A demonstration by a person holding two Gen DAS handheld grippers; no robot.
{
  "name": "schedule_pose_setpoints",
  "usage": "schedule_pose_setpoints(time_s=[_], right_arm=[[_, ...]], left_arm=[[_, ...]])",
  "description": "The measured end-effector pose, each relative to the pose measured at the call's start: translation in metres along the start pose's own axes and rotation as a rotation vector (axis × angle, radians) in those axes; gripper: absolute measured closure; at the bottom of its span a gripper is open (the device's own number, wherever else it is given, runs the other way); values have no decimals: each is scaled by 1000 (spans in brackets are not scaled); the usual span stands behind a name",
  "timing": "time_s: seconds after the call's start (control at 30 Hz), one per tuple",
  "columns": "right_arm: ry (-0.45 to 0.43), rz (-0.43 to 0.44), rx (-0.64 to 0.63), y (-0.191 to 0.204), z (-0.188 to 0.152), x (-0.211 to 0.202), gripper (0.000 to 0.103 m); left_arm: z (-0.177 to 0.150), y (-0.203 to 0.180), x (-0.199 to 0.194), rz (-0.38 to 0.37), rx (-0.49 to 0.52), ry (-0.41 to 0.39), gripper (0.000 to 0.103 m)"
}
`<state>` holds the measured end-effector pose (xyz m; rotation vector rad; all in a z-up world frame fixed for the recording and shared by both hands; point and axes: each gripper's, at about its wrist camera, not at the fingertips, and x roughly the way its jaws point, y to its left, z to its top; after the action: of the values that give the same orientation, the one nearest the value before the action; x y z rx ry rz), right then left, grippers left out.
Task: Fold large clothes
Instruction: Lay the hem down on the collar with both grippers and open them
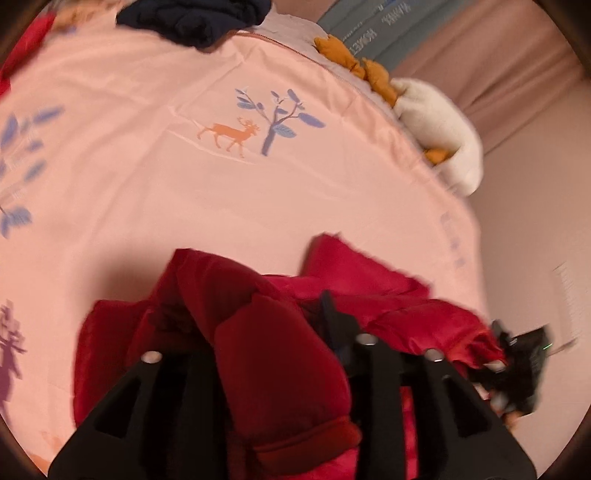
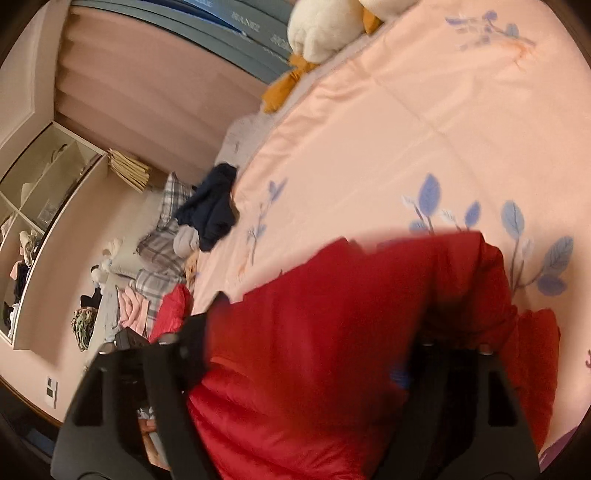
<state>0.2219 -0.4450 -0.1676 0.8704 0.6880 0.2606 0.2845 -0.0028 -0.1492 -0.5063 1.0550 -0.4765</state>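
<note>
A red puffy jacket [image 1: 280,332] lies bunched on the pink bedspread [image 1: 221,192], close to the bed's near edge. My left gripper [image 1: 251,310] stands over it with a thick padded fold bulging up between its jaws. One black finger [image 1: 328,310] shows; the fabric hides the other. In the right wrist view the same red jacket [image 2: 332,314] fills the space between the widely parted jaws of my right gripper [image 2: 321,317]; the picture is blurred there. At the right edge of the left wrist view a hand holds the right gripper's black body [image 1: 528,354].
A navy garment [image 1: 195,18] lies at the far side of the bed. A white and orange plush toy [image 1: 436,122] sits on the bed edge. Plaid pillows [image 2: 162,240], another red garment [image 2: 173,306] and an open shelf [image 2: 44,177] are on the left.
</note>
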Motion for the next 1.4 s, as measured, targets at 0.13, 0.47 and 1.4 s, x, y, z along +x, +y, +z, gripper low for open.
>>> schedule_pose_setpoints(time_s=[0.13,0.47,1.4], right_arm=[[-6,1,-1,9,5,0,19],[-88,-45,-30,12,11,-21,17],[-6,-490,-394,25,-30,42,17]], left_arm=[[4,-1,-5,-76,-56,-31,39],[18,6,-26,-81,-127,-153,20],[-12,-41,29,340,303,-76,17]])
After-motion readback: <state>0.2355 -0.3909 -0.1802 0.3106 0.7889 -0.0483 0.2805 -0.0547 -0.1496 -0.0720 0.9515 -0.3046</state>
